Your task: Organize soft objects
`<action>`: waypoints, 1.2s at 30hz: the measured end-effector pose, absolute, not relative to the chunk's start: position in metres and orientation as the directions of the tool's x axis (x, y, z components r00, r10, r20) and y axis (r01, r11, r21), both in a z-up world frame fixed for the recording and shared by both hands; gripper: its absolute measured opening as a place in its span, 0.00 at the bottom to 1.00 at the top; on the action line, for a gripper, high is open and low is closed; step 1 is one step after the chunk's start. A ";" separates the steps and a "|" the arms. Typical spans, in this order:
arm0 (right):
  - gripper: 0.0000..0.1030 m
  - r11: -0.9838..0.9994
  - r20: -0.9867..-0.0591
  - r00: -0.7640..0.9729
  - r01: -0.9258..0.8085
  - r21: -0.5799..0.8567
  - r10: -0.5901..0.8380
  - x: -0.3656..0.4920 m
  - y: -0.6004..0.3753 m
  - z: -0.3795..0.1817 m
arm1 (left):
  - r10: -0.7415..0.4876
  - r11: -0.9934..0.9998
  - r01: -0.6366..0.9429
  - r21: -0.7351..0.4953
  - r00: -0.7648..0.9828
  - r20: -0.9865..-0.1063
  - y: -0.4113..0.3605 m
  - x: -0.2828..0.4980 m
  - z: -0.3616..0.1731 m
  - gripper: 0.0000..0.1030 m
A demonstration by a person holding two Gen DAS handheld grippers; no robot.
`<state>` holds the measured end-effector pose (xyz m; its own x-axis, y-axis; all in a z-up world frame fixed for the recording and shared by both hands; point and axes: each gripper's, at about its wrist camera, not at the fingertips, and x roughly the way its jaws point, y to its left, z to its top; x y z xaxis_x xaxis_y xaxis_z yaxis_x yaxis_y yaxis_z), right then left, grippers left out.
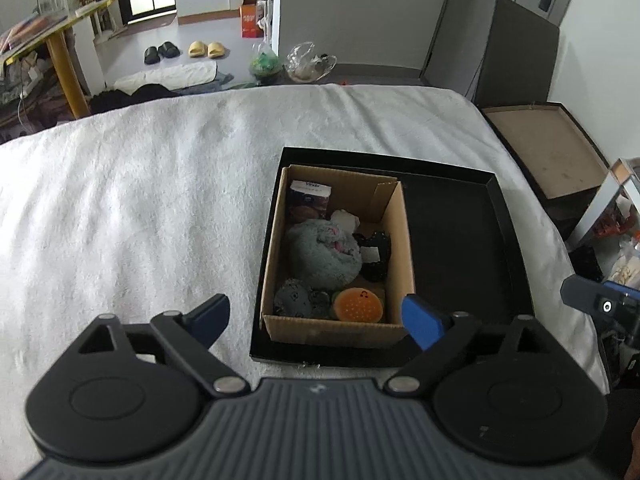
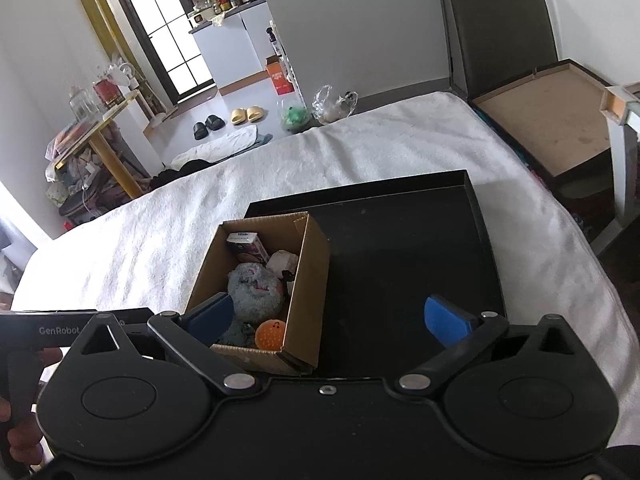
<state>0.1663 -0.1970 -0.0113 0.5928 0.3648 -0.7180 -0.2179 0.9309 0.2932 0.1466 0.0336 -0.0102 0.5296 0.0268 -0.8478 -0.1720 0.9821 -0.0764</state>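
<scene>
A brown cardboard box [image 1: 400,248] [image 2: 308,280] stands in the left half of a shallow black tray [image 1: 460,240] [image 2: 400,248] on a white towel-covered bed. Inside lie a grey fluffy plush [image 1: 322,250] [image 2: 254,292], an orange dotted ball [image 1: 357,306] [image 2: 271,334], a grey knobbly ball [image 1: 292,300], a black soft toy [image 1: 376,256], a white wad [image 1: 346,220] and a small printed carton [image 1: 310,200] [image 2: 248,246]. My left gripper [image 1: 316,320] hovers open above the box's near edge, holding nothing. My right gripper [image 2: 328,318] is open too, empty, over the box's near right corner.
The white bed cover [image 1: 140,200] [image 2: 160,240] stretches left and behind the tray. An open brown box [image 1: 548,148] [image 2: 548,128] sits off the bed's right side. Slippers, bags and a yellow-legged table [image 1: 64,60] are on the floor beyond.
</scene>
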 end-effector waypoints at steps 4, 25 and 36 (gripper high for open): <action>1.00 0.931 -0.710 0.602 -0.226 0.287 0.366 0.155 -0.201 -0.003 | 0.027 0.982 -0.172 -0.080 0.542 -0.840 0.032 0.134 -0.003 0.93; 1.00 0.937 -0.663 0.662 -0.221 0.272 0.349 0.091 -0.219 0.032 | 0.034 0.990 -0.129 -0.064 0.642 -0.766 0.022 0.059 0.053 0.97; 1.00 0.935 -0.631 0.690 -0.243 0.260 0.354 0.059 -0.222 0.044 | 0.034 0.992 -0.112 -0.057 0.673 -0.739 0.017 0.025 0.059 0.97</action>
